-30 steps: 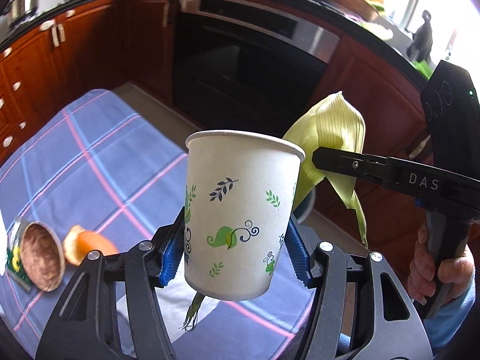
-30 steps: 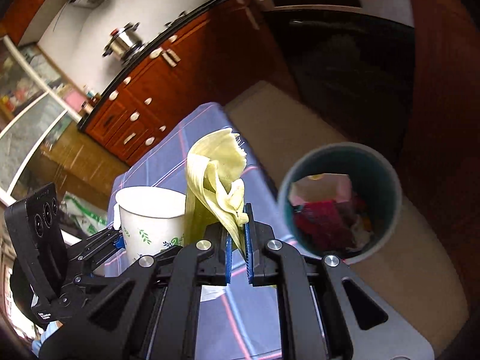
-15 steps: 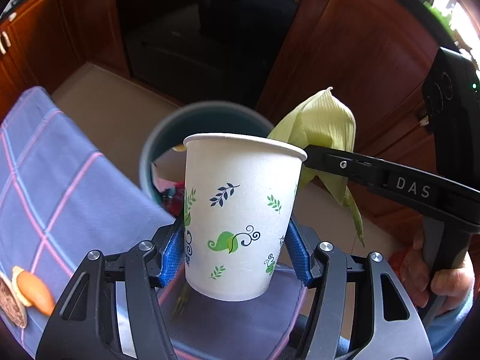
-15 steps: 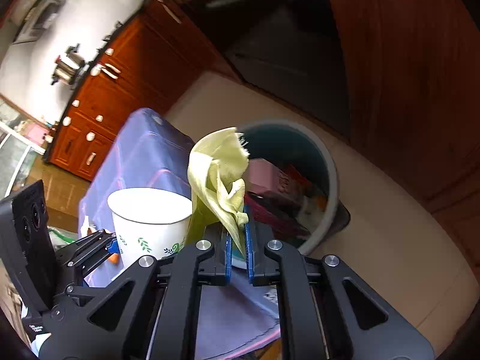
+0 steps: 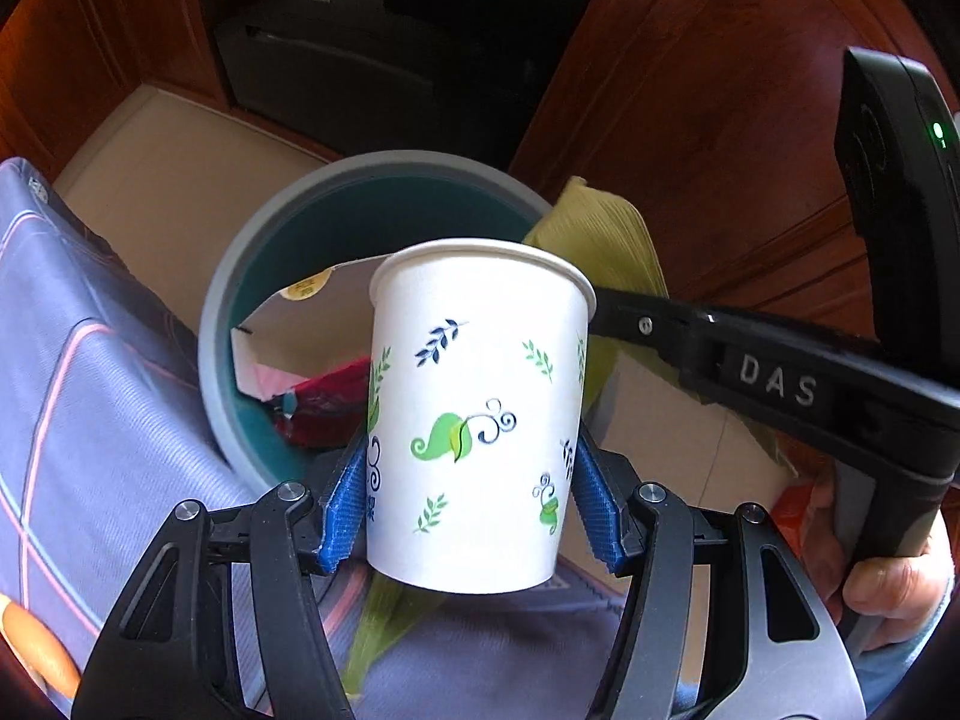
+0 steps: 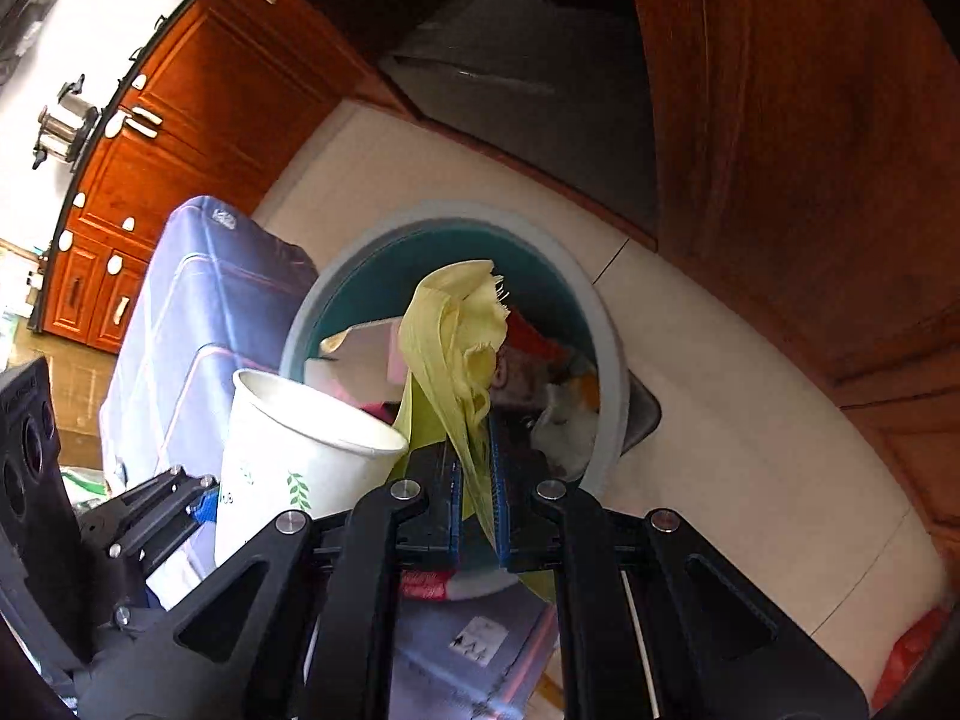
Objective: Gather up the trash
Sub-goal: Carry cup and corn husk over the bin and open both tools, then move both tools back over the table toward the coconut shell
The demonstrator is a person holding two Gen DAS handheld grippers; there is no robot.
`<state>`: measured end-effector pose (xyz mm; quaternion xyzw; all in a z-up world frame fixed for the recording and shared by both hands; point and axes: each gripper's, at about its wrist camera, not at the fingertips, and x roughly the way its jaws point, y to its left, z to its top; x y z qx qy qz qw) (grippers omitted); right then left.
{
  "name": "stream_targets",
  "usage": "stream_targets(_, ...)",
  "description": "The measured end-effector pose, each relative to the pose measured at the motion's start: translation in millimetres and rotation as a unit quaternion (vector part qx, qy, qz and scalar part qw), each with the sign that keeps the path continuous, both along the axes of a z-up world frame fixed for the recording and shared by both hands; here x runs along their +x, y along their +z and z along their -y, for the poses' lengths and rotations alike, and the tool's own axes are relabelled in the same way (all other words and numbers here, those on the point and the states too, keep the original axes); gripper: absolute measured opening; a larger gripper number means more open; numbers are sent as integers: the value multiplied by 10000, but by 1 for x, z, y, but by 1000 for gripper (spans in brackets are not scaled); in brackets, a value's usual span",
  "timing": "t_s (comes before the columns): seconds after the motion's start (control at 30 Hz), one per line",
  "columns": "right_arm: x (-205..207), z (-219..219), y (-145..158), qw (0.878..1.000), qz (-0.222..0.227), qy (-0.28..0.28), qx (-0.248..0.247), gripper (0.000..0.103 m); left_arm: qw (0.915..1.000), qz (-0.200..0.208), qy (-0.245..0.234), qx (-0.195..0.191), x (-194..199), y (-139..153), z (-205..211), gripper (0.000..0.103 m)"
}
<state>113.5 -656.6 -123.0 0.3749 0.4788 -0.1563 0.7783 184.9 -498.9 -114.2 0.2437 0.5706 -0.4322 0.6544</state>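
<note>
My left gripper (image 5: 474, 501) is shut on a white paper cup (image 5: 477, 420) with green and blue leaf prints, held upright above the near edge of a round grey-and-teal trash bin (image 5: 288, 210). My right gripper (image 6: 474, 501) is shut on a pale yellow-green corn husk (image 6: 459, 348) and holds it over the bin (image 6: 591, 312). The cup (image 6: 288, 456) sits left of the husk in the right wrist view. The husk (image 5: 606, 234) shows behind the cup in the left wrist view. The bin holds paper, cardboard and red wrappers.
A table with a blue plaid cloth (image 5: 90, 420) lies left of the bin, and an orange peel (image 5: 36, 648) rests on it at the lower left. Dark wooden cabinets (image 6: 810, 150) and an oven stand behind the bin on a pale floor (image 6: 750, 450).
Both grippers have moved from above the table toward the bin, carrying the cup and the husk. The bin now fills the middle of both views. Both grips are unchanged.
</note>
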Motion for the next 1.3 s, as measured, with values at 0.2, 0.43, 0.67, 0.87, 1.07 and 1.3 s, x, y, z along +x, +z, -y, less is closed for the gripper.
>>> stream_targets(0.2, 14, 11, 0, 9999, -39, 86, -42, 60, 9995, -102, -132, 271, -2, -20, 1, 63)
stream_targets(0.43, 19, 14, -3, 9999, -88, 89, 117, 81, 9995, -189, -24, 269, 2, -21, -11, 70)
stream_targets(0.67, 16, 6, -4, 9994, -234, 18, 240, 84, 9997, -162, 58, 147, -3, -10, -25, 72)
stream_targets(0.87, 11, -5, 9, 9992, -273, 67, 269, 86, 9998, -133, 136, 44, -6, 5, -36, 74)
stream_targets(1.07, 7, -32, 33, 9994, -238, 223, 98, 86, 9992, -36, 194, -355, -12, 31, -42, 77)
stream_targets(1.3, 14, -76, 64, 9985, -79, 539, -67, 87, 9972, 174, 435, -579, -7, 54, -92, 81)
